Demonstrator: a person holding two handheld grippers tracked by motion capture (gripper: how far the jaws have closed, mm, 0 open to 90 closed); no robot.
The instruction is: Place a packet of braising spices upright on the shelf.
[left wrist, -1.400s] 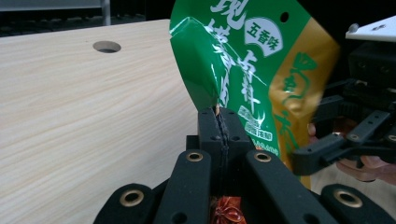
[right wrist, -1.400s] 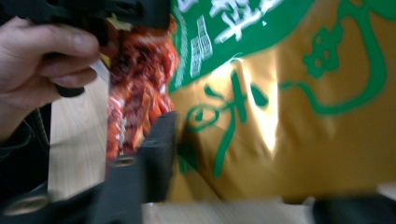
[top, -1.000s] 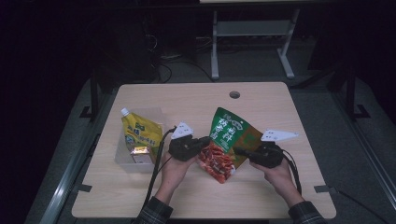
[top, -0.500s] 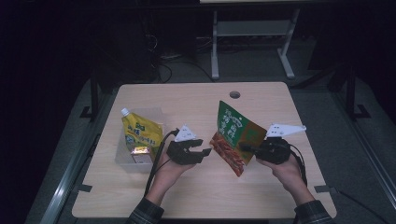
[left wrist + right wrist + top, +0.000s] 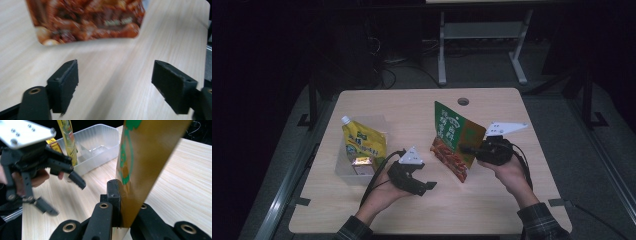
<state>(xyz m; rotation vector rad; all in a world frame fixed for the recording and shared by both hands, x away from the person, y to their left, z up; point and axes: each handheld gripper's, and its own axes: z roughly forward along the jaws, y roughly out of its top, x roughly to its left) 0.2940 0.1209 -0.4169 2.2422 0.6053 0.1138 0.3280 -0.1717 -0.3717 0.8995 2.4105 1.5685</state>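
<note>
We see the high view dim, darkness ringing the lit table (image 5: 492, 107); the left gripper view blurs the snack bag (image 5: 85, 21), softening near edges.

A dim lab or test room set up for recording: a single pale wooden worktop (image 5: 412, 107) with a round cable hole (image 5: 463, 101) stands lit on grey carpet, darkness all around it. Behind it, loose cables (image 5: 387, 75) trail across the floor beside the white metal frame of another bench (image 5: 482, 35). Metal rails (image 5: 287, 185) run along the floor on both sides of the worktop.
</note>
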